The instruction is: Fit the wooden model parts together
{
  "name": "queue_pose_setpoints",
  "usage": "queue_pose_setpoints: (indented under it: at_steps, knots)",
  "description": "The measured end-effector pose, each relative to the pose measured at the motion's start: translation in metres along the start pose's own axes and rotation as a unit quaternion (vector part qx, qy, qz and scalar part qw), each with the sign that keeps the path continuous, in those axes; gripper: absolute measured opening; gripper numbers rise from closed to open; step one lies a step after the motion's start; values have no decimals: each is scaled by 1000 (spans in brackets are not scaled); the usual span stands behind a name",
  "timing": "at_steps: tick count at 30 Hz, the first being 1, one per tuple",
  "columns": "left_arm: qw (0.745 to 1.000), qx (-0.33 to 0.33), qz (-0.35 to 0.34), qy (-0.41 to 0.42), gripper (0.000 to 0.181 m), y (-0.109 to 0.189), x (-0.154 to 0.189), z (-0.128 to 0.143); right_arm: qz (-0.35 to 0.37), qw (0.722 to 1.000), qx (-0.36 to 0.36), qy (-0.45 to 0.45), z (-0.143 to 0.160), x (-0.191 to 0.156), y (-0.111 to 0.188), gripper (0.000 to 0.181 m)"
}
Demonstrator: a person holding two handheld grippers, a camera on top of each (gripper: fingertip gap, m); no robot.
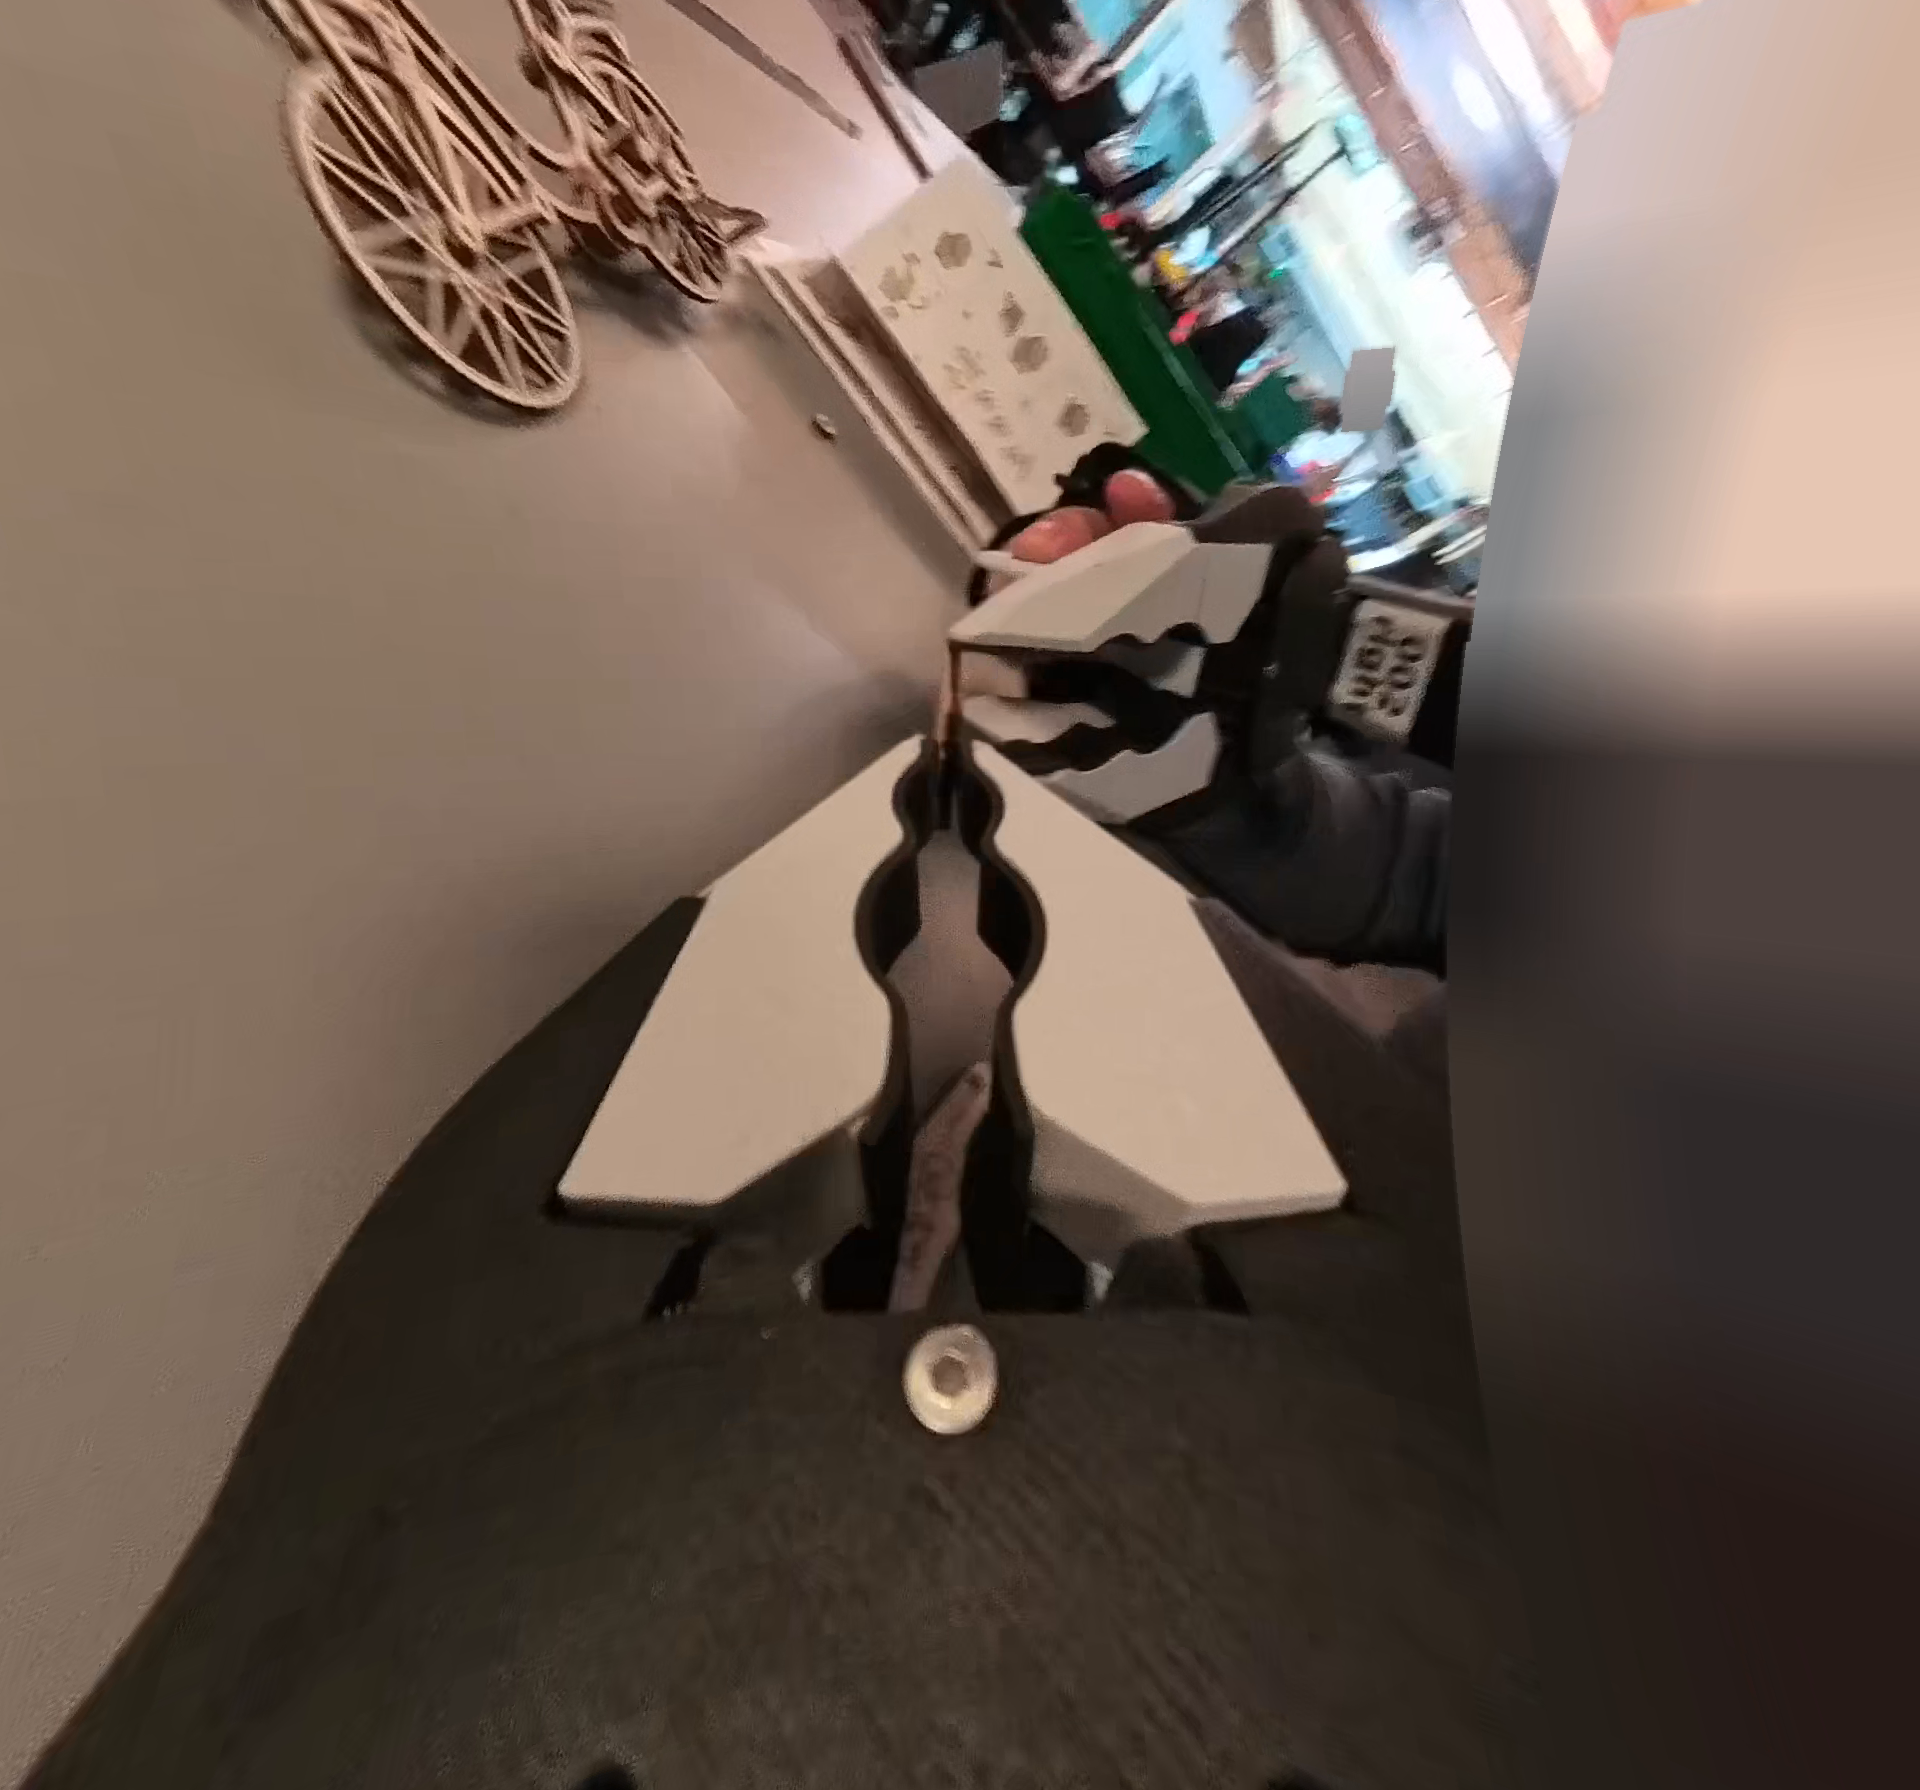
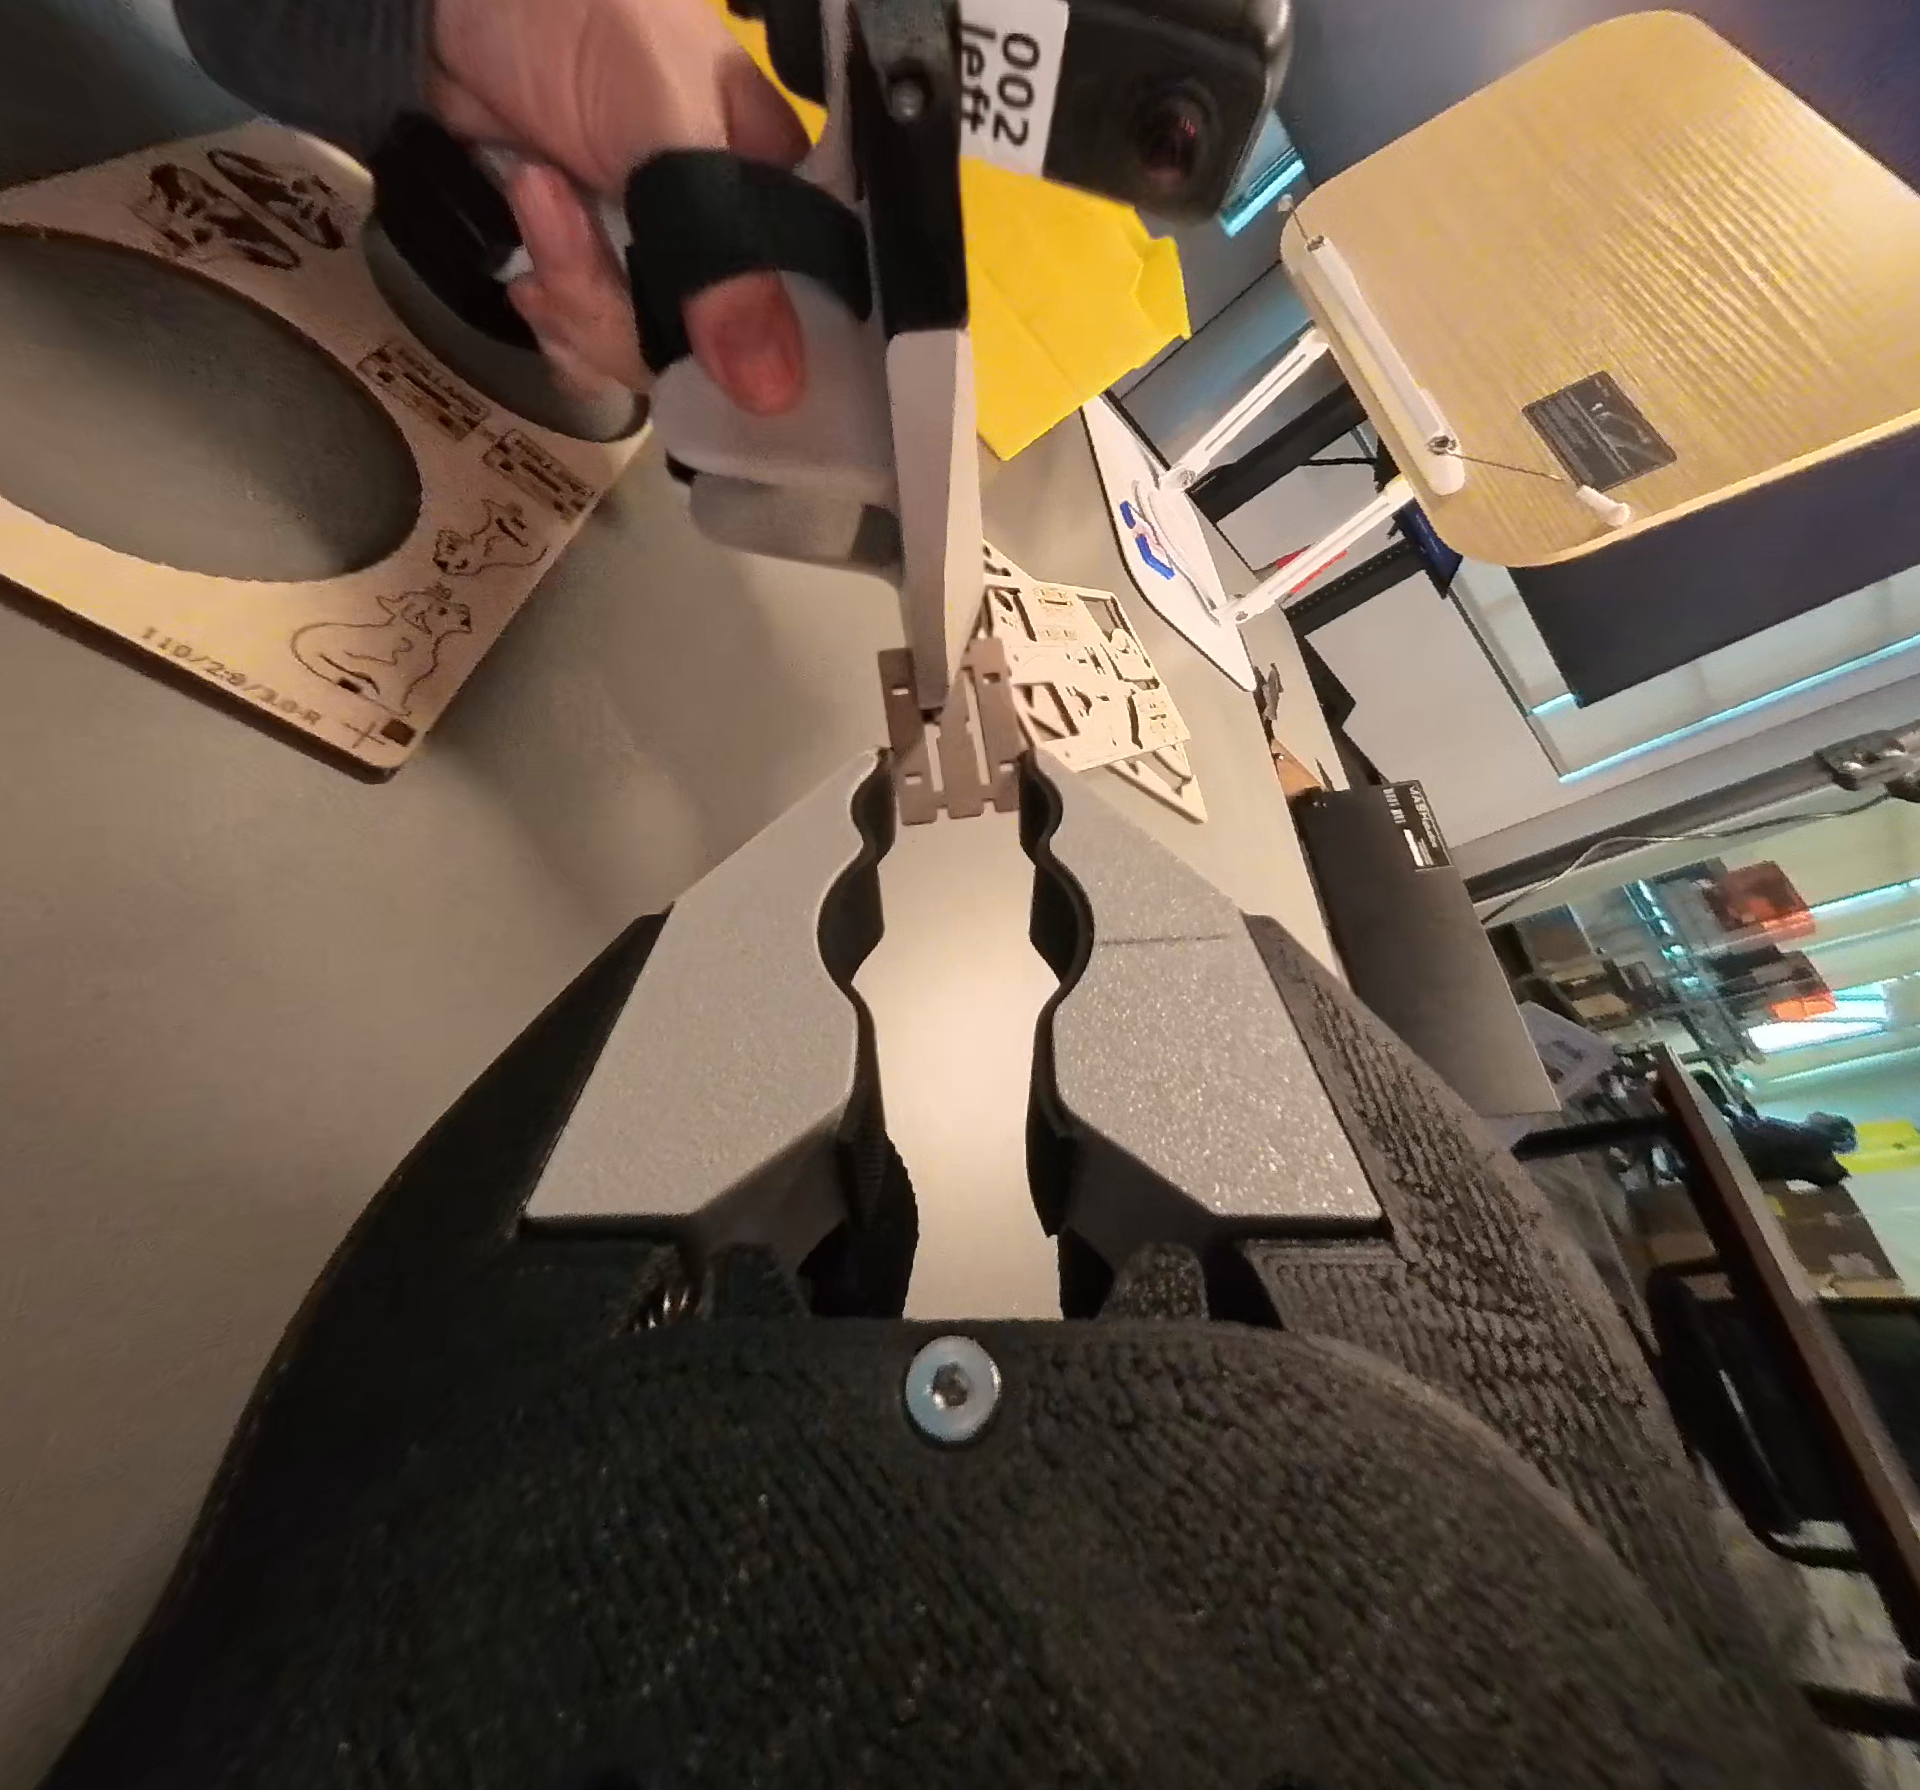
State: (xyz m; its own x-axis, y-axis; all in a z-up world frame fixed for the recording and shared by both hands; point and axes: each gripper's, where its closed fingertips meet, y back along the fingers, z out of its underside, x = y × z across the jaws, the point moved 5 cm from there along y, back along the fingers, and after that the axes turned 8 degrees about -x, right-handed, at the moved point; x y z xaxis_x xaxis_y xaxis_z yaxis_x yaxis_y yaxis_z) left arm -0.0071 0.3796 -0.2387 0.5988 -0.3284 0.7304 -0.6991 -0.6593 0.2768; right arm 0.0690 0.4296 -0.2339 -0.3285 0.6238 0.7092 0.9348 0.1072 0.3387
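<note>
My right gripper [image 2: 951,784] is clenched on a small slotted wooden part [image 2: 956,774], gripped flat between my 2 fingertips at its 2 side edges. My left gripper [image 2: 930,680] meets it from above, its tips pinched on the upper edge of that same part. In the left wrist view the part [image 1: 945,753] shows edge-on as a thin strip between my left tips, with the right gripper [image 1: 971,670] just beyond. A cut-out wooden sheet [image 2: 208,452] lies left of my right jaws. 2 assembled wooden bicycles [image 1: 468,171] stand well beyond my left jaws on the grey table [image 1: 312,701].
</note>
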Motion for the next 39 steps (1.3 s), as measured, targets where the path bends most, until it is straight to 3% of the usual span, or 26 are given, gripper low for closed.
queue_pose_setpoints:
  at_steps: [1, 3, 6, 9, 12, 14, 18, 23, 24, 28, 29, 31, 33, 35, 37, 39]
  knots:
    - [999, 0, -15, -35, 1, 1, 0, -1, 6, 1000, 2, 1, -1, 1, 0, 23]
    - [997, 7, -30, -70, 2, 5, 2, -4, 15, 999, 25, -14, -5, 4, 3, 36]
    - [990, 46, 15, -129, 2, 17, 15, -11, -49, 981, 88, -169, -8, 15, 12, 47]
    - [974, 46, 53, -215, 2, 22, 31, -5, -177, 912, 153, -336, -10, 19, 21, 35]
    - [965, 28, 57, -256, 2, 18, 37, 1, -282, 839, 190, -424, -8, 14, 23, 26]
    - [963, 29, 60, -262, 2, 15, 38, 3, -321, 824, 185, -429, -10, 8, 22, 19]
    - [962, 30, 74, -260, 2, 13, 35, 7, -314, 845, 166, -400, -12, 4, 21, 4]
    - [959, 21, 60, -275, 2, 11, 34, 7, -293, 849, 159, -409, -8, 8, 19, 21]
    - [959, 19, 60, -275, 2, 10, 34, 8, -298, 849, 160, -406, -9, 7, 19, 4]
    - [961, 41, 29, -271, 2, 10, 30, 2, -271, 861, 150, -404, -7, 10, 16, 1]
    - [961, 65, -5, -268, 7, 10, 26, -3, -251, 868, 138, -406, -2, 15, 14, 1]
    - [951, 134, -74, -268, 34, 17, 20, -15, -184, 900, 78, -388, 15, 25, 9, 1]
    - [939, 181, -115, -270, 46, 28, 18, -22, -101, 951, -21, -291, 30, 29, 5, 1]
    - [927, 210, -165, -264, 47, 37, 13, -26, -27, 981, -121, -148, 37, 29, 2, 1]
    - [913, 238, -221, -247, 47, 49, 4, -30, 30, 981, -186, -33, 38, 25, -3, 1]
    - [895, 268, -282, -219, 47, 65, -5, -33, 39, 971, -231, 49, 39, 15, -10, 1]
